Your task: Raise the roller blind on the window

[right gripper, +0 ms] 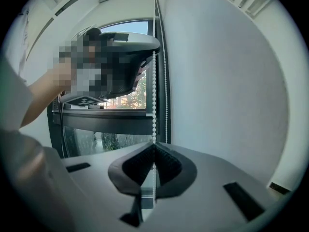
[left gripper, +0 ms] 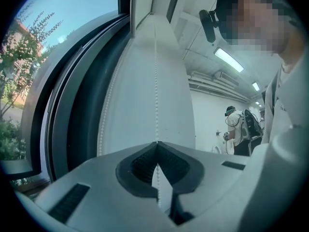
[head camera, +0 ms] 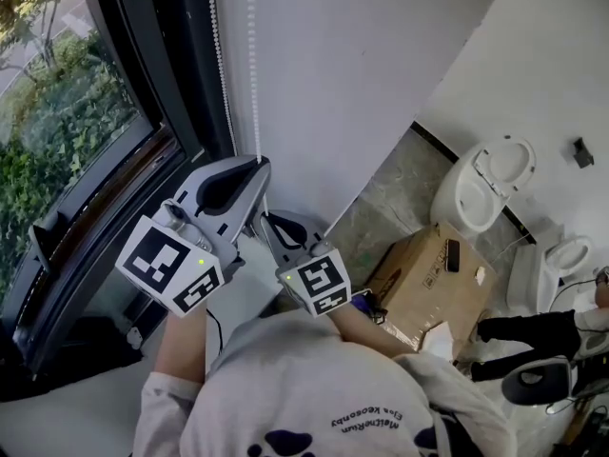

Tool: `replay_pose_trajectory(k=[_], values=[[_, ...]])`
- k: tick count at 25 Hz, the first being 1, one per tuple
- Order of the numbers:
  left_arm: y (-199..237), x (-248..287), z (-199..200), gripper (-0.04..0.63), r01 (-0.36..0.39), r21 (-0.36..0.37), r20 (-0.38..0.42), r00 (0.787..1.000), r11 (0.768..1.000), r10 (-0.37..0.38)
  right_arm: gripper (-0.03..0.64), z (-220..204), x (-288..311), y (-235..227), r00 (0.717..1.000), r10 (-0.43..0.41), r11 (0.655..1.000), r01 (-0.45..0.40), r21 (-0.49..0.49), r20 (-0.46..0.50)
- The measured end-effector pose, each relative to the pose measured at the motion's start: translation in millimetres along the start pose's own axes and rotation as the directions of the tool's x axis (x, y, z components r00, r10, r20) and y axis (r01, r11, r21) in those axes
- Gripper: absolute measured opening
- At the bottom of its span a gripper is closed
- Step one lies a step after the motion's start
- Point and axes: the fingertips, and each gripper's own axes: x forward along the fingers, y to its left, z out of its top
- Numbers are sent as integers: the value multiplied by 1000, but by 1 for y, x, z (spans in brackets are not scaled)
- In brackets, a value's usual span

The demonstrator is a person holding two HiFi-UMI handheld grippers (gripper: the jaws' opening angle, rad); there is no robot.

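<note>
Two strands of a white bead chain [head camera: 253, 65] hang down the white wall beside the dark window frame [head camera: 143, 84]. My left gripper [head camera: 257, 164] is the upper one and is shut on the right strand. In the left gripper view that chain [left gripper: 156, 81] runs straight down into the closed jaws [left gripper: 157, 144], and the second strand [left gripper: 109, 105] hangs free at the left. My right gripper [head camera: 266, 217] sits just below, shut on the same strand [right gripper: 154, 91] where it enters the jaws [right gripper: 154, 145]. The left gripper [right gripper: 120, 57] shows above it. I cannot see the blind itself.
Greenery shows through the window glass [head camera: 57, 112]. Below to the right stand a white toilet [head camera: 485, 184] and a cardboard box [head camera: 428, 274] on the tiled floor. Another person [left gripper: 239, 129] stands farther back in the room.
</note>
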Motion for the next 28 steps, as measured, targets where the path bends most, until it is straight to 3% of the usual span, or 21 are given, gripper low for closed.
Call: replay_pose_trajectory(k=[5,9,28], values=[[0,-3,-3,8,-9,0,10,1000,1000,9,9,3,3,1,999,-4,1000,5,-15,35],[1,-4,-19,8,-30,5,-19,999,1000,31,9,-14,5,1,1000,-4,1000,4,-3,0],[3,0,-119,8,-63,-115,-118,992,991,49,9,-112,17,-2,982,-3,999,10,38,-191]])
